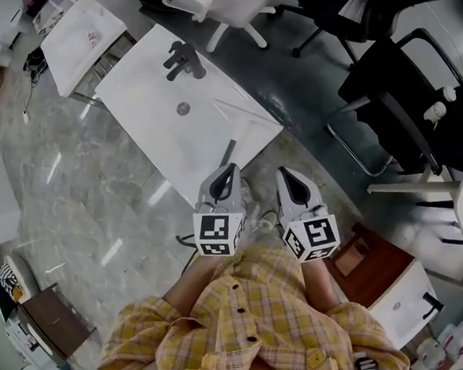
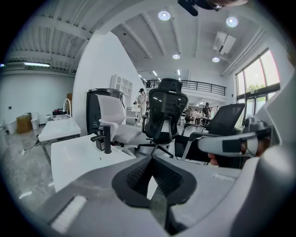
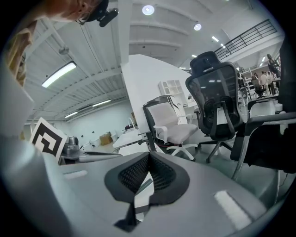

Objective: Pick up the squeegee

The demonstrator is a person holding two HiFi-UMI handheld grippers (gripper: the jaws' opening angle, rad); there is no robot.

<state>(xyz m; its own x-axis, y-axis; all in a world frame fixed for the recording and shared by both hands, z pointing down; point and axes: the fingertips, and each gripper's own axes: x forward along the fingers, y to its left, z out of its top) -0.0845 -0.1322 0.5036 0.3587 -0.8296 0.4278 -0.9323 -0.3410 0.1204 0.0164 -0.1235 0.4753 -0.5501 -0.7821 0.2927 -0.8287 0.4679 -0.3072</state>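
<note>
Grey marble floor point(image 1: 97, 207), office chairs behind, a white basin top point(image 1: 156, 138) with a black tap point(image 1: 182, 62). On the top's near corner lies the squeegee point(image 1: 227, 152), dark handle toward the person. Close by hover the left gripper point(image 1: 230, 170) and right gripper point(image 1: 283, 173), both with jaws pressed together on nothing.

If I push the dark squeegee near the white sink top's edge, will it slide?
The dark thin-handled squeegee looks slim, so it is probably light. The glossy white sink top seems smooth, so a push may slide it off.
</note>
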